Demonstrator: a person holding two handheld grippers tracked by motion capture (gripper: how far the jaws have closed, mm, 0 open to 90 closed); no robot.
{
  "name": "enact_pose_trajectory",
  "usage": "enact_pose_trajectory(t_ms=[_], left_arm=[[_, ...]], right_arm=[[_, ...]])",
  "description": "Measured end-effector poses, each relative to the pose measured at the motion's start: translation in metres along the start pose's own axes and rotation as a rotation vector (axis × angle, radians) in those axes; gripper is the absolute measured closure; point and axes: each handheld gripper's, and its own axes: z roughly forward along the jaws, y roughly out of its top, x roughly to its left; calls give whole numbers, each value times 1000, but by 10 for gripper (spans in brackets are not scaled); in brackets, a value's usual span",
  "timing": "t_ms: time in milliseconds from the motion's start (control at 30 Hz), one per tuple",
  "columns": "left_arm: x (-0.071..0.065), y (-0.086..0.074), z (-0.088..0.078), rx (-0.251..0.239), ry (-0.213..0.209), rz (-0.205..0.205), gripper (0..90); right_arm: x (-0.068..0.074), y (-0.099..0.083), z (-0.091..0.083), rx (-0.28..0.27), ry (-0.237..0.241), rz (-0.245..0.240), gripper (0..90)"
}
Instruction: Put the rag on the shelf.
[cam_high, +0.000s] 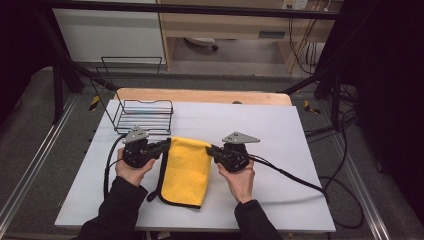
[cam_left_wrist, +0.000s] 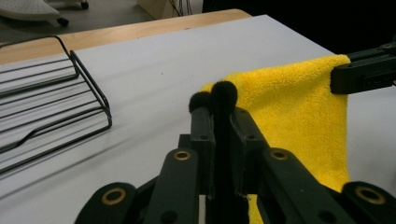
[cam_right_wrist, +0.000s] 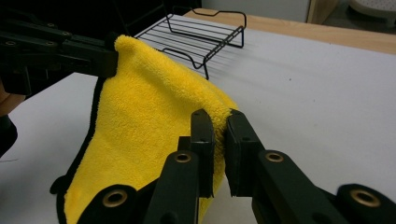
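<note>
The yellow cloth (cam_high: 186, 171) is lying near the middle of the white table (cam_high: 280, 145), its far edge being held off the surface while its near end is resting flat toward the person; the left gripper (cam_high: 165, 145) is pinching the far left corner, its jaws nearly closed with the cloth's black trim squeezed between them, as the left gripper view shows at the pads (cam_left_wrist: 224, 95); the right gripper (cam_high: 212, 150) is pinching the far right corner in the same way, the yellow pile bunching between its almost-shut jaws (cam_right_wrist: 219, 126); the cloth's long axis is running from the held edge back toward the person, and the taut edge is stretching crosswise between the two grippers, so each hand is sitting equally near its own corner; the wire rack (cam_high: 145, 116) is standing just beyond the left gripper, at the table's far left, apart from the cloth; judging from this, whichever way the edge is carried next, toward the person for a fold or away toward the rack, both hands need to be travelling together to keep it level.
</note>
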Motion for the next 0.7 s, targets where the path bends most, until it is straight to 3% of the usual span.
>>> enact_pose_trajectory(t_ms=[700], left_arm=[[-5, 22, -37, -154, 39, 41, 811]], right_arm=[[21, 40, -18, -123, -10, -115, 833]])
